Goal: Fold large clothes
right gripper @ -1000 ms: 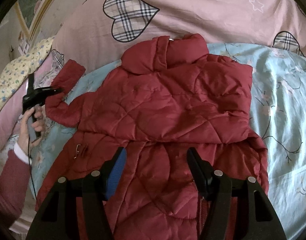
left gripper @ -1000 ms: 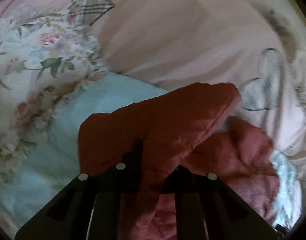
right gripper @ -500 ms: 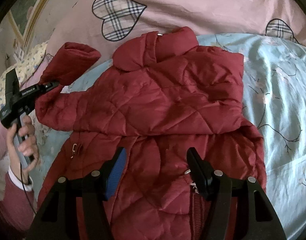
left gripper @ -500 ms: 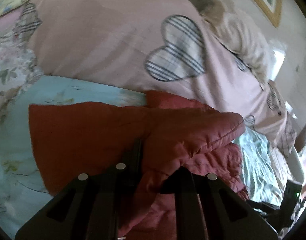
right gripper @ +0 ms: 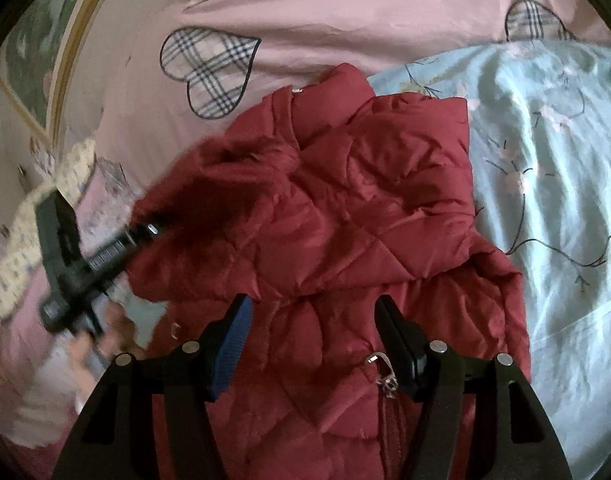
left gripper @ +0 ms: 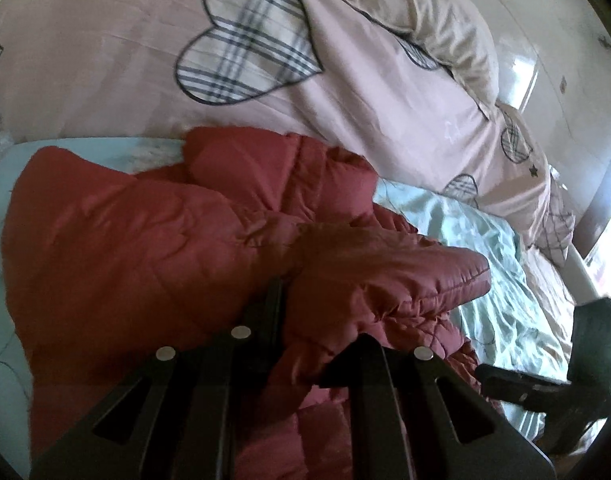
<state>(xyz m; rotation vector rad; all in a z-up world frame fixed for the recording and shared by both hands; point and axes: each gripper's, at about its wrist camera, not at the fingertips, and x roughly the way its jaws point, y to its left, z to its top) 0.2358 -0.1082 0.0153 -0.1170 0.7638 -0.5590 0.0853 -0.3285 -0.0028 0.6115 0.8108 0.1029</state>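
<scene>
A dark red quilted jacket (right gripper: 345, 208) lies on the light blue floral sheet (right gripper: 553, 168), collar toward the pink quilt. My left gripper (left gripper: 317, 312) is shut on the jacket's left sleeve (left gripper: 385, 268) and holds it lifted over the jacket body; it also shows in the right wrist view (right gripper: 141, 236) at the left, carrying the sleeve (right gripper: 225, 168) over the jacket. My right gripper (right gripper: 311, 308) is open and empty, hovering above the jacket's front near the zipper pull (right gripper: 381, 364). It appears at the right edge of the left wrist view (left gripper: 545, 388).
A pink quilt with plaid hearts (right gripper: 209, 72) lies bunched along the far side of the bed. A beige pillow (left gripper: 433, 20) rests behind it. A framed picture (right gripper: 33, 60) hangs on the wall at left. The blue sheet (left gripper: 485, 264) extends right of the jacket.
My left gripper has swung the sleeve from the bed's left side up and over the jacket body. My right gripper has moved slightly forward, staying open.
</scene>
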